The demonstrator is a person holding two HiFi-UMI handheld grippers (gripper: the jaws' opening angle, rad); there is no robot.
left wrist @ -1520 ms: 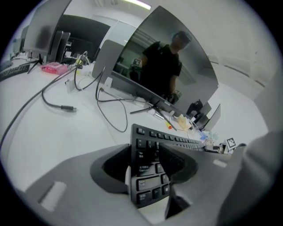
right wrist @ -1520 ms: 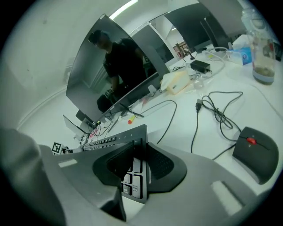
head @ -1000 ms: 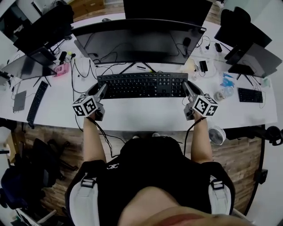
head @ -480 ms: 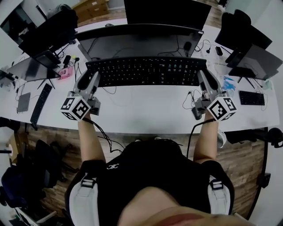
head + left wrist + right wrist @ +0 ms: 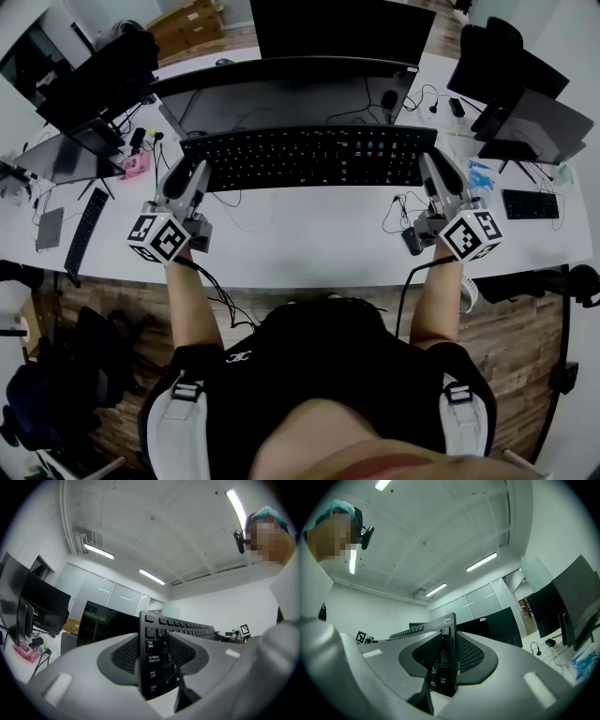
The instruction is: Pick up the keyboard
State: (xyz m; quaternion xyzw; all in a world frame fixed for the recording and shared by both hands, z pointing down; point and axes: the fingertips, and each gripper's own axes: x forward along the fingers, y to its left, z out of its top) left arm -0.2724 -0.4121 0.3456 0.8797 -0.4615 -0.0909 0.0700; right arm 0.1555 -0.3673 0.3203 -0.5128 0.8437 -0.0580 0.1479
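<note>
A long black keyboard (image 5: 309, 157) hangs lifted above the white desk (image 5: 300, 239), in front of the wide monitor. My left gripper (image 5: 197, 173) is shut on its left end and my right gripper (image 5: 432, 166) is shut on its right end. In the left gripper view the keyboard's end (image 5: 157, 634) stands on edge between the grey pads, keys facing right, inside the left gripper (image 5: 157, 656). In the right gripper view the right gripper (image 5: 445, 660) clamps the other end (image 5: 446, 634), logo at its top corner.
A curved dark monitor (image 5: 281, 94) stands just behind the keyboard, with cables on the desk under it. A second keyboard (image 5: 82, 220) and a pink item (image 5: 132, 166) lie at the left; a small keyboard (image 5: 530, 203), monitors and a chair (image 5: 511, 66) are at the right.
Both grippers rose together with the keyboard, lifting it off the desk toward the monitor. Over the last half second it has stayed almost still.
</note>
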